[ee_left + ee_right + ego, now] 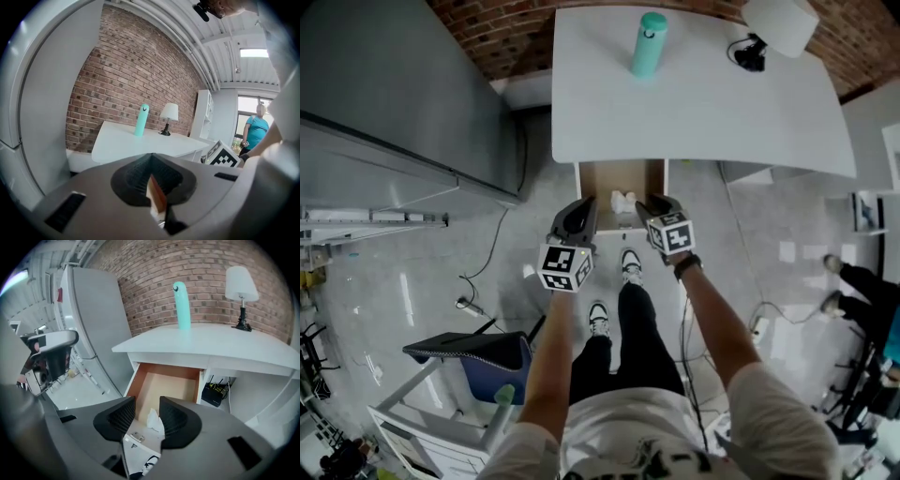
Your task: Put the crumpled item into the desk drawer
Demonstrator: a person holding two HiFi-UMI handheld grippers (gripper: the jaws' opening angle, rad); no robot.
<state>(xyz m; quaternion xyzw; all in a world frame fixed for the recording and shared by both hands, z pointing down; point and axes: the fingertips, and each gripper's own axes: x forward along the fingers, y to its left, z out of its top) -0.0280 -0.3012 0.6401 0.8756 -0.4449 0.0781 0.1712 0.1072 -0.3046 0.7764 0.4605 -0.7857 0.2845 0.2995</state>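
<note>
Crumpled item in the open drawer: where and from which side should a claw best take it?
Pinch the crumpled item across its bunched middle, coming from straight above: it lies low near the front of the drawer, whose walls close off every side.

Office or studio workroom, loft style. White desk (703, 103) against bare brick wall (502, 37); on desk, lamp (778, 23) and teal bottle (648, 44); under desk top, open drawer (623, 183) with wood-toned inside; under desk at right, router (213, 393) with cables. Left of desk, tall grey cabinet (394, 94). In front of desk, glossy grey floor (394, 300), loose cable (492, 248), blue chair (478, 354). Right of desk, white shelving (202, 112), window (244, 110), a person (256, 129) standing. Above desk, exposed ceiling pipes (199, 56) and light panel (255, 53).
</note>
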